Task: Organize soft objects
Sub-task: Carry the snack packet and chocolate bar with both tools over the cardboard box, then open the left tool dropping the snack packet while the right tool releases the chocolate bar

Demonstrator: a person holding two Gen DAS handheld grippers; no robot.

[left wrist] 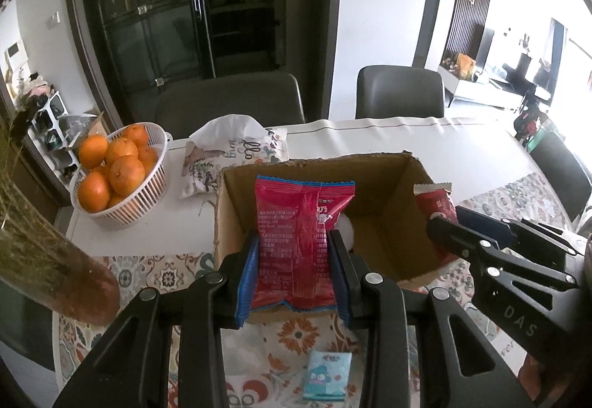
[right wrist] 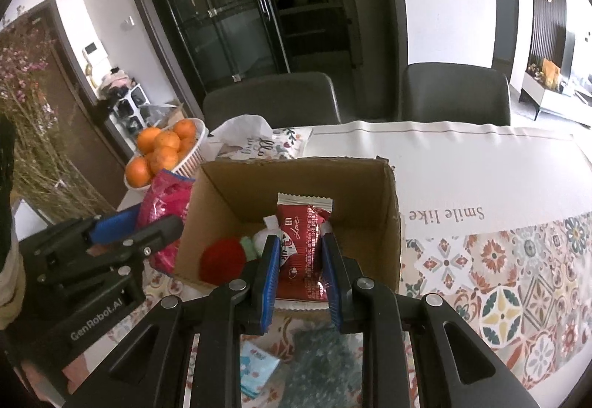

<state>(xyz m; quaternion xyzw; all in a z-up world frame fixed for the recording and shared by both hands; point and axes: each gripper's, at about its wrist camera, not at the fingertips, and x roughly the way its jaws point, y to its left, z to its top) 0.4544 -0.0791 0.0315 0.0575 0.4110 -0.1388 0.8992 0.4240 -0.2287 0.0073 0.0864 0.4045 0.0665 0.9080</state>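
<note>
My left gripper (left wrist: 294,241) is shut on a pink-red snack bag (left wrist: 299,223) and holds it over the near edge of an open cardboard box (left wrist: 392,186). My right gripper (right wrist: 299,249) is shut on a dark red snack packet (right wrist: 301,241), also above the box (right wrist: 384,208). Inside the box lie a red plush ball (right wrist: 222,260) and something white and green (right wrist: 259,238). The right gripper (left wrist: 444,223) shows at the box's right side in the left wrist view; the left gripper (right wrist: 148,223) with its bag (right wrist: 166,208) shows at the box's left in the right wrist view.
A white basket of oranges (left wrist: 114,171) stands at the back left, with a printed fabric pouch (left wrist: 229,152) beside it. A small blue tissue pack (left wrist: 325,374) lies on the patterned tablecloth (right wrist: 518,278) near me. Dried flowers (right wrist: 33,104) stand at the left. Two chairs (left wrist: 399,90) are behind the table.
</note>
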